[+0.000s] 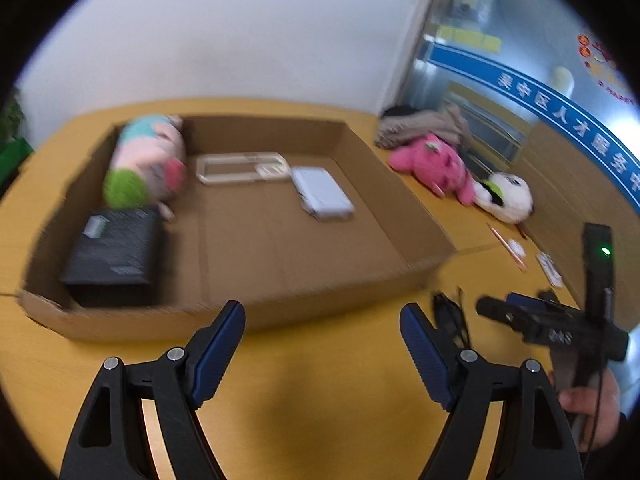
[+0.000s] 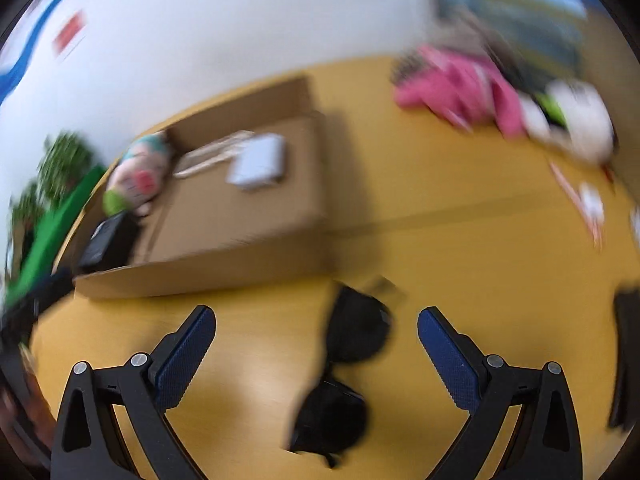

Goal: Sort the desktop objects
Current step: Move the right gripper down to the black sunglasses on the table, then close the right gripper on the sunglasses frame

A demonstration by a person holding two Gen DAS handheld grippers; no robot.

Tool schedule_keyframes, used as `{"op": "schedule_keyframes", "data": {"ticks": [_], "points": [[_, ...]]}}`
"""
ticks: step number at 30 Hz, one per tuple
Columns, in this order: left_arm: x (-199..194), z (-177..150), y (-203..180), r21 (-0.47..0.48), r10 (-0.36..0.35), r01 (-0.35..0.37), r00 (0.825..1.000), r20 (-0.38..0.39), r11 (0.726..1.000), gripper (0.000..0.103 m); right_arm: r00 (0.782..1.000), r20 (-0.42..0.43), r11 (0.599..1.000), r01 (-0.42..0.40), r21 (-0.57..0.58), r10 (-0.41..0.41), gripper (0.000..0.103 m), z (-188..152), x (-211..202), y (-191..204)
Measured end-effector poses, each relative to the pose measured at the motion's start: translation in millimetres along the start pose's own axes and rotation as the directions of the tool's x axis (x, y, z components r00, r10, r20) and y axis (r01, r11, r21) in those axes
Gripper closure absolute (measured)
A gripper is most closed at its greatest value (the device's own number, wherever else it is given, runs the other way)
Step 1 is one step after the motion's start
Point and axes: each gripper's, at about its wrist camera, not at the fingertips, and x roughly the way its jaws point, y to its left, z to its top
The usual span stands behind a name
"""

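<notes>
A shallow cardboard tray on the yellow table holds a pastel plush toy, a black box, a white frame and a white case. My left gripper is open and empty, in front of the tray's near wall. My right gripper is open, with black sunglasses lying on the table between its fingers. The right gripper also shows in the left wrist view. The tray appears blurred in the right wrist view.
A pink plush and a white panda plush lie at the right with a grey cloth bundle. A pencil and small white items lie near a cardboard wall.
</notes>
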Motion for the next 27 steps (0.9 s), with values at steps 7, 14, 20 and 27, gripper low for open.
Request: {"op": "schedule_keyframes", "data": {"ticks": [7, 14, 20, 27], "points": [[43.3, -38.1, -49.3, -0.037, -0.228, 0.225, 0.962, -0.147, 0.974, 0.023, 0.993, -0.106, 0.998, -0.04, 0.049, 0.045, 0.0, -16.6, 25.2, -31.2], [87.3, -49.1, -84.9, -0.1, -0.347, 0.333, 0.908, -0.235, 0.938, 0.025, 0.983, -0.141, 0.993, -0.112, 0.048, 0.118, 0.002, -13.4, 37.4, -33.6], [111.6, -38.7, -101.1, -0.109, -0.378, 0.362, 0.893, -0.242, 0.926, 0.049, 0.985, -0.125, 0.992, -0.109, 0.057, 0.116, 0.002, -12.5, 24.0, -45.0], [130.8, -48.7, -100.7, -0.129, -0.353, 0.329, 0.885, -0.304, 0.935, 0.094, 0.978, -0.141, 0.988, -0.146, 0.045, 0.151, 0.015, -15.0, 30.9, -36.6]]}}
